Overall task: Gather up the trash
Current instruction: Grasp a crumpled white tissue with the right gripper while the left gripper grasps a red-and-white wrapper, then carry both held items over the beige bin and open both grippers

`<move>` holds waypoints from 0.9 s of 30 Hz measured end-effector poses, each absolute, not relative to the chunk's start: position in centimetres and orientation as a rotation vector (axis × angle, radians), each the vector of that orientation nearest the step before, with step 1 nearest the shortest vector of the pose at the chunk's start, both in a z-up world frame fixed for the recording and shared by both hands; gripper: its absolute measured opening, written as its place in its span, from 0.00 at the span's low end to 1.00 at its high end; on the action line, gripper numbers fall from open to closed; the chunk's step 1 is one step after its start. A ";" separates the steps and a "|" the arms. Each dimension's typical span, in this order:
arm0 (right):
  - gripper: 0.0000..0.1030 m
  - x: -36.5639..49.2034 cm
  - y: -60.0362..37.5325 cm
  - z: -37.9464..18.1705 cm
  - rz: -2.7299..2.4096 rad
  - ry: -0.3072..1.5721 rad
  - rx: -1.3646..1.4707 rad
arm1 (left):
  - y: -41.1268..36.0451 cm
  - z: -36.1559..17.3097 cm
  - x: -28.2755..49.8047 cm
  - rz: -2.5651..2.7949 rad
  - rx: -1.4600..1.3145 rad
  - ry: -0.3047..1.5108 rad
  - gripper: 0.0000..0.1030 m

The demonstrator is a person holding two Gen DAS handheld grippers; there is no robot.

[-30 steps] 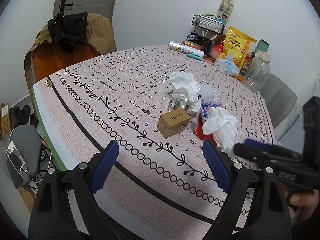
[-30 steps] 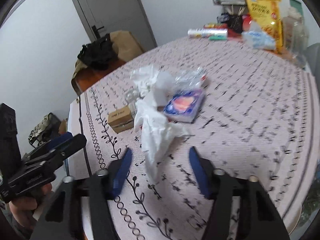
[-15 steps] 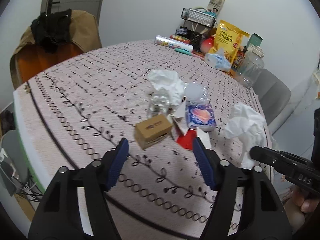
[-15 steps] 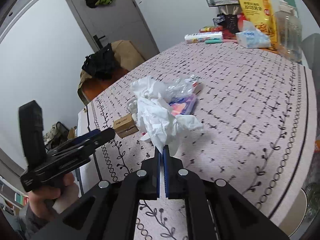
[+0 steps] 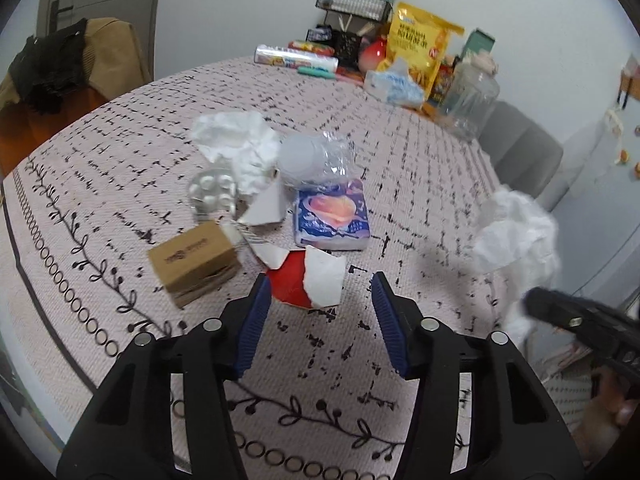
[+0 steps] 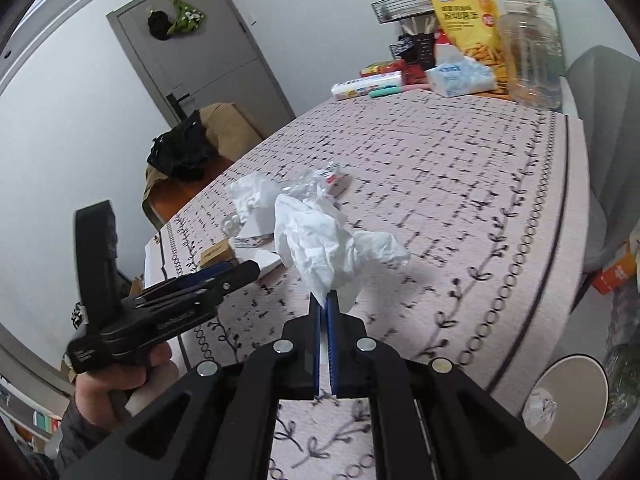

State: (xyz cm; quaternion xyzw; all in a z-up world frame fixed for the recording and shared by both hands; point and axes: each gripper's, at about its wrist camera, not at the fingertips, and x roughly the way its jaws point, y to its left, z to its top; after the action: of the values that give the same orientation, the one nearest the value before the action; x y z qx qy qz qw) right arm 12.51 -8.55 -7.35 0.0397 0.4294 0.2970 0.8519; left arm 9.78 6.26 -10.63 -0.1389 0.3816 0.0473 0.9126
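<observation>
My right gripper [image 6: 325, 304] is shut on a crumpled white tissue [image 6: 320, 240] and holds it above the table; the tissue also shows at the right of the left wrist view [image 5: 516, 232]. My left gripper [image 5: 320, 312] is open and empty, just in front of a torn red and white paper scrap [image 5: 308, 280]. Behind the scrap lie a brown cardboard box [image 5: 194, 262], a blue tissue pack [image 5: 332, 216], a blister pack [image 5: 212, 196], a clear plastic wrapper [image 5: 316, 152] and another white tissue [image 5: 236, 140].
The round table [image 5: 400, 152] has a patterned pink cloth. At its far side stand a yellow snack bag [image 5: 420, 48], a clear jar [image 5: 472, 100], a tissue box [image 5: 392, 84] and a wire rack [image 5: 352, 0]. A round bin [image 6: 568, 400] stands on the floor at the right. A chair with clothes [image 5: 60, 64] stands at the left.
My right gripper closed on the white tissue and lifted it off the table toward the right. My left gripper moved forward toward the trash pile and stays open.
</observation>
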 end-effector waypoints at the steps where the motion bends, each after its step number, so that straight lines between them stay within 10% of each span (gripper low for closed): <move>1: 0.04 12.6 -9.0 -7.3 0.618 0.903 0.089 | 6.1 -10.8 10.0 0.102 -0.277 0.793 0.47; 6: 0.04 12.7 -11.2 -7.4 0.586 0.900 0.114 | 5.5 -11.4 11.4 0.117 -0.258 0.831 0.22; 27: 0.04 11.8 -19.7 -5.6 0.453 0.830 0.188 | -2.3 -4.4 10.9 -0.048 -0.210 0.697 0.21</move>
State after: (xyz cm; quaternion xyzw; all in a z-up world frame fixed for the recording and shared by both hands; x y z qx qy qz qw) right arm 11.85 -19.74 -5.58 0.0903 0.3989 0.2176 0.8862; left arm 10.92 -2.34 -4.45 -0.1025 0.3407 -0.0234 0.9343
